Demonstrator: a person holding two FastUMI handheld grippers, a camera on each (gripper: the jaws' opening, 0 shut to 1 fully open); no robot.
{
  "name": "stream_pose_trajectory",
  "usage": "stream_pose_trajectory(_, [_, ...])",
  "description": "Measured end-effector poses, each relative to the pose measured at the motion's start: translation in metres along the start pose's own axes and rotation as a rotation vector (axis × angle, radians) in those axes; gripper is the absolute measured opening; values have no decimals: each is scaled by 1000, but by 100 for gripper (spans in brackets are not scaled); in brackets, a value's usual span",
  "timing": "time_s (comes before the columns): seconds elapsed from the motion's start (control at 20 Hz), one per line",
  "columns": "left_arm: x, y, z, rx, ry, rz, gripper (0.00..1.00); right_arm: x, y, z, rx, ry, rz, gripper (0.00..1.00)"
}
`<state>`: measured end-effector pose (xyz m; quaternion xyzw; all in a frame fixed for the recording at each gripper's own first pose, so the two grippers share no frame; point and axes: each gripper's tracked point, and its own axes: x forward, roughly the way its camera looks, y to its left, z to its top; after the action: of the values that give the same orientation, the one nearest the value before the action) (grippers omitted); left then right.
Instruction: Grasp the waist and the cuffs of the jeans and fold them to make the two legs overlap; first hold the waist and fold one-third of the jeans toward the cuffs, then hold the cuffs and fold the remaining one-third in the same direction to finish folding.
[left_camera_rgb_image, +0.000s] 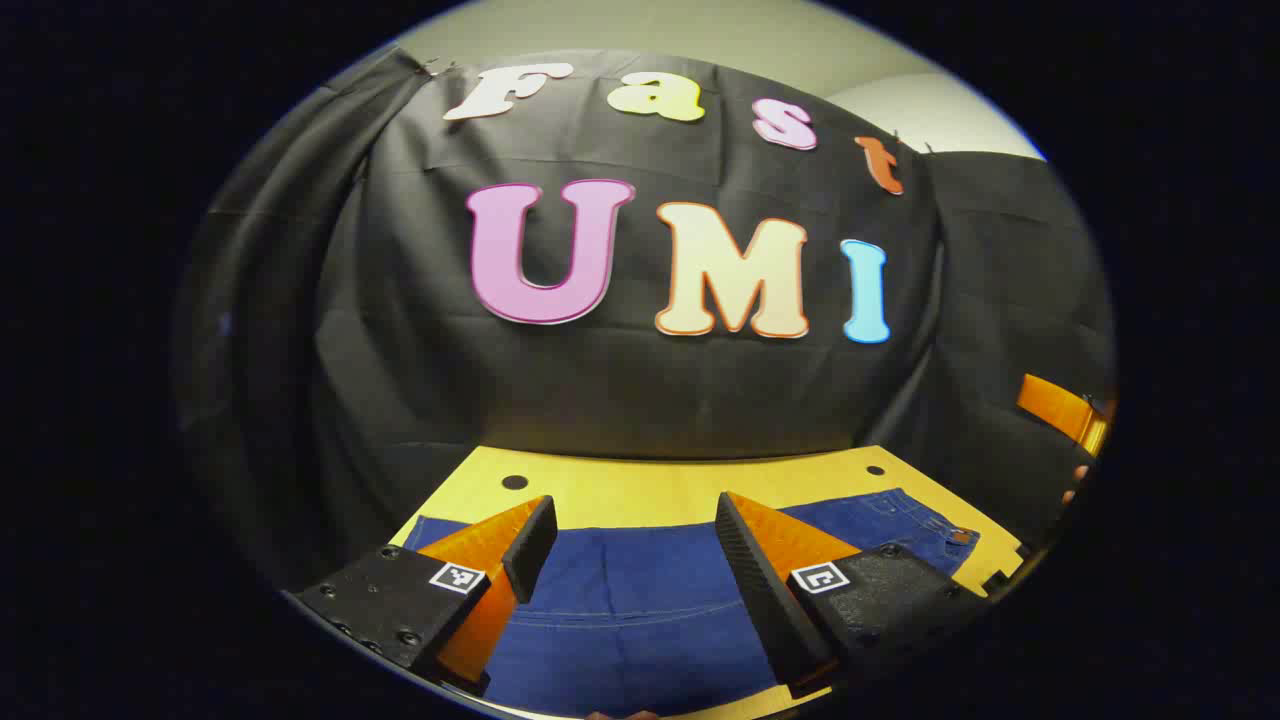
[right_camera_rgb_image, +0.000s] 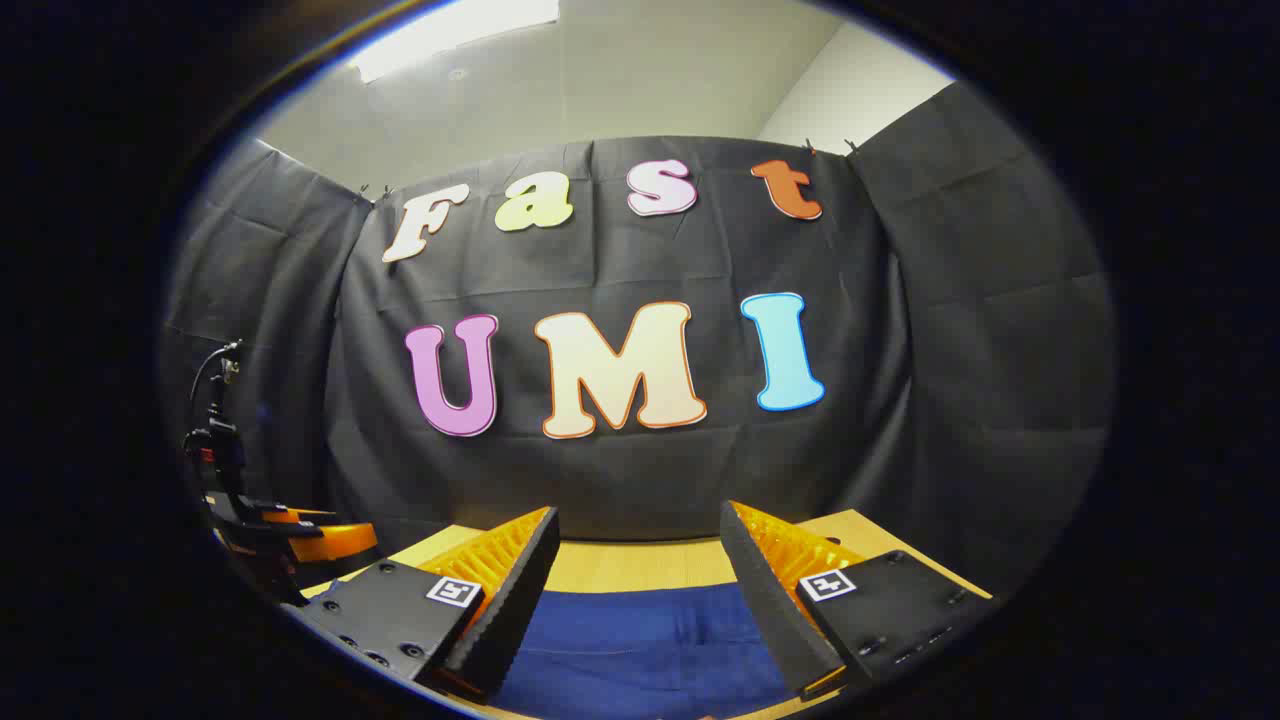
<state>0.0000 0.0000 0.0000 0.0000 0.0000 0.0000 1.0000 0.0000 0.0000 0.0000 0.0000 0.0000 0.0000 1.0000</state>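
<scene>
Hovering above the jeans (left_camera_rgb_image: 640, 600), we see them spread flat on the yellow counter (left_camera_rgb_image: 640, 490); left gripper (left_camera_rgb_image: 636, 535) and right gripper (right_camera_rgb_image: 640, 545) both hold their fingers wide apart, gripping nothing.

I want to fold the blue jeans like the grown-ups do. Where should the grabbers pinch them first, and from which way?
Probably the waist and the cuffs. The jeans lie flat on the yellow table, so come down from above and pinch the cloth's edge. The buttoned waist corner sits right of the open left gripper. The right gripper is open too.
</scene>
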Motion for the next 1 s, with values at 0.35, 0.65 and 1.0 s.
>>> stream_pose_trajectory(0.35, [-3,18,-5,-22,3,34,95,4,-13,-1,-23,16,-37,97])
stream_pose_trajectory(0.65, [0,22,-10,-24,14,30,95,5,-6,-6,-53,26,-37,97])
stream_pose_trajectory(1.0, [2,39,-18,53,27,-25,95,0,-5,-23,-79,76,-37,99])
